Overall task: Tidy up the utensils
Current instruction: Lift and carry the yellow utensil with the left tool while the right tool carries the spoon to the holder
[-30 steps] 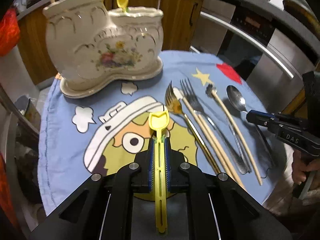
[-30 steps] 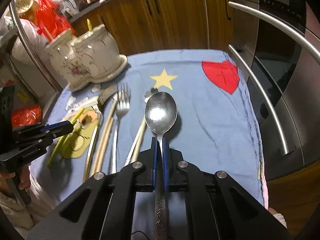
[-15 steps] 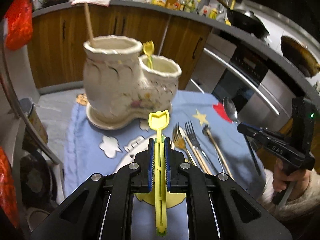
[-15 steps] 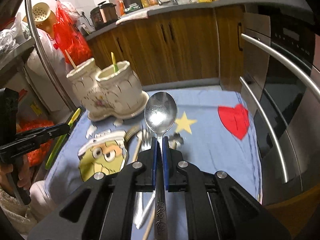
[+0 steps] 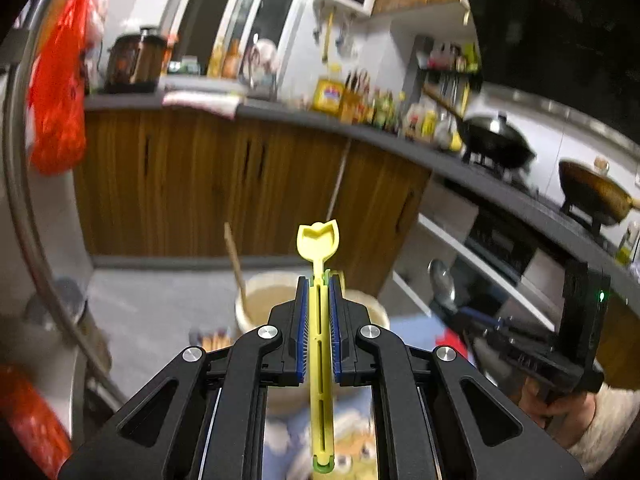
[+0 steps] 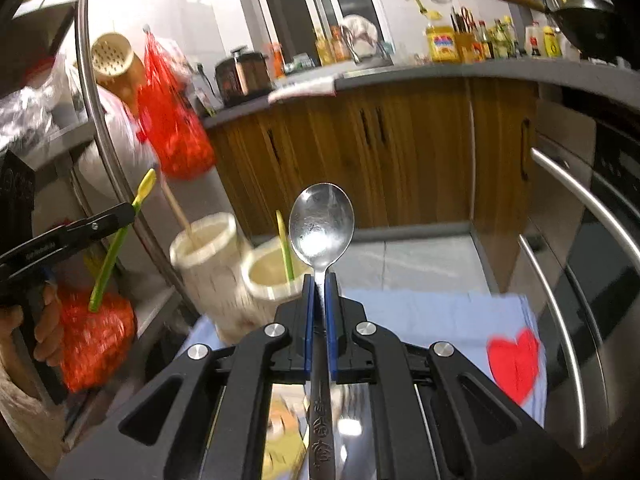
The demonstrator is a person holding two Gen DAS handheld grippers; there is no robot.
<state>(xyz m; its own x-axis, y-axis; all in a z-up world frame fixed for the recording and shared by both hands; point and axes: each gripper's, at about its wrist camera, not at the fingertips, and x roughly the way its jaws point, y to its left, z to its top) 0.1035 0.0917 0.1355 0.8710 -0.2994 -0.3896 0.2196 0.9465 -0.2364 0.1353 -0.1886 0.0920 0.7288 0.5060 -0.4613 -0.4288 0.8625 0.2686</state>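
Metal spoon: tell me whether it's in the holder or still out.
Out. The metal spoon is clamped in the right gripper, raised above the ceramic holder.

Utensil holder (image 5: 256, 300) base hidden behind left tool (image 5: 319, 280), cartoon cloth (image 6: 440, 312) blurred (print unreadable), spoon (image 6: 321, 228) handle cut off

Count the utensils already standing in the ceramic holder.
2. A wooden stick stands in the taller left cup and a yellow-green utensil in the shorter right cup. Anything lying lower inside would be hidden by the rims.

Yellow plastic utensil (image 5: 318, 320) clamped upright, steel spoon (image 6: 321, 226) likewise
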